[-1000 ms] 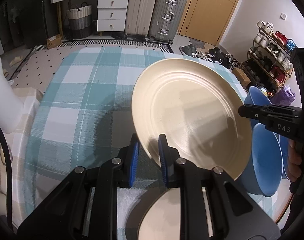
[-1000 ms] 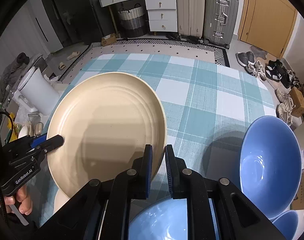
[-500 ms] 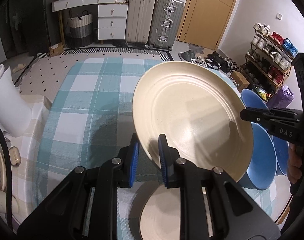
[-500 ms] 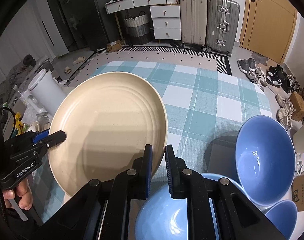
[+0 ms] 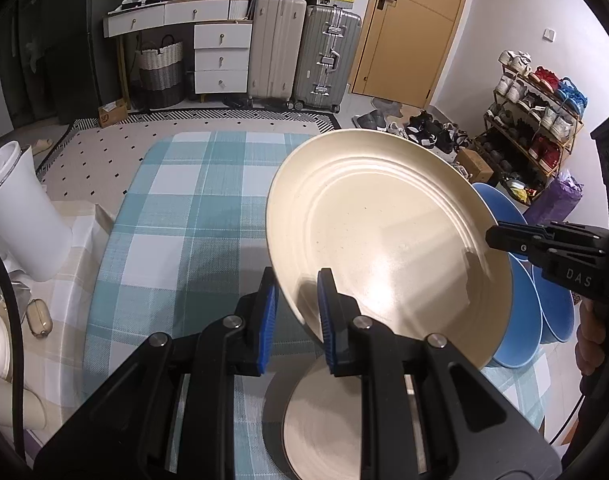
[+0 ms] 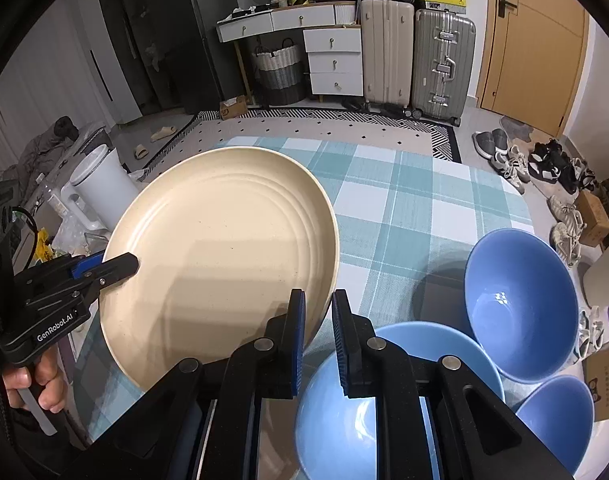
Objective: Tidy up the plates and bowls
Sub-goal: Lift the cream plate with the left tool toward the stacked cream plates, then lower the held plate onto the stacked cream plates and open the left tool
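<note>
A large beige plate (image 5: 388,248) is held in the air above the table by both grippers. My left gripper (image 5: 298,312) is shut on its near-left rim. My right gripper (image 6: 318,332) is shut on the opposite rim; the plate also shows in the right wrist view (image 6: 220,256). A smaller beige plate (image 5: 324,420) lies on the table under the left gripper. Three blue bowls stand at the table's right side: a wide one (image 6: 384,400) under the right gripper, a deep one (image 6: 520,304) and a small one (image 6: 556,420).
The table has a teal checked cloth (image 5: 192,216). A white bin (image 5: 20,216) and clutter stand off its left edge. A shoe rack (image 5: 536,120) is at the right; suitcases (image 5: 304,56) and drawers are at the back wall.
Both grippers have lifted the large beige plate higher above the table. The bowls and the small plate have stayed in place.
</note>
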Available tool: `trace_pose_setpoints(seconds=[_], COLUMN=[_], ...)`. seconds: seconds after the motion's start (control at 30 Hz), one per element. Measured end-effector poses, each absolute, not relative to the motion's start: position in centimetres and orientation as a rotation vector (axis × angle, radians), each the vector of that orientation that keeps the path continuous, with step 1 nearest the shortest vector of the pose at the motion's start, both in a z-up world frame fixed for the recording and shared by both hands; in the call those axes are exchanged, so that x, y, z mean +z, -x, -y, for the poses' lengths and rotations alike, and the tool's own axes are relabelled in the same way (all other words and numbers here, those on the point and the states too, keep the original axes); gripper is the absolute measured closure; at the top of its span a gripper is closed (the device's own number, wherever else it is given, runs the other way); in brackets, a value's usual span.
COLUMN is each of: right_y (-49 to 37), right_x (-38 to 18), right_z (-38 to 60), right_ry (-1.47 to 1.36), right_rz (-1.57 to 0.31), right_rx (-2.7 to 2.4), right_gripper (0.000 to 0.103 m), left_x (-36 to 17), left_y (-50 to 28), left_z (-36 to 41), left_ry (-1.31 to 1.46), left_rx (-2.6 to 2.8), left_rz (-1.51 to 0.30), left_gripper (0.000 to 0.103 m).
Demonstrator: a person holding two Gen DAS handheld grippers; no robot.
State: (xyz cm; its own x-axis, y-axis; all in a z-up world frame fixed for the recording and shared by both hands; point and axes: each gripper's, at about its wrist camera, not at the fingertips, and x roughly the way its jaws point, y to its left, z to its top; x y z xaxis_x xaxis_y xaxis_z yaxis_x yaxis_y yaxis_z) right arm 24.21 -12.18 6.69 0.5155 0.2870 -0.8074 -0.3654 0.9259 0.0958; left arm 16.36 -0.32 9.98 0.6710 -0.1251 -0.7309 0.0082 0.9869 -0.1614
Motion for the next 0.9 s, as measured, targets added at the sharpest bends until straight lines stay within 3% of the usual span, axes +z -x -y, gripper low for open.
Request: trace_pose_setpoints(seconds=[0.9], right_y=[-18.3], right_x=[7.2], right_z=[13.7], right_ry=[0.02], right_rz=[-0.912], right_rx=[0.403], right_gripper=[0.088], left_x=[12.6], left_y=[-11.0], left_z=[2.0], left_ry=[0.078], left_rx=[-0.11], left_rz=[-0.801], left_gripper=[0.087])
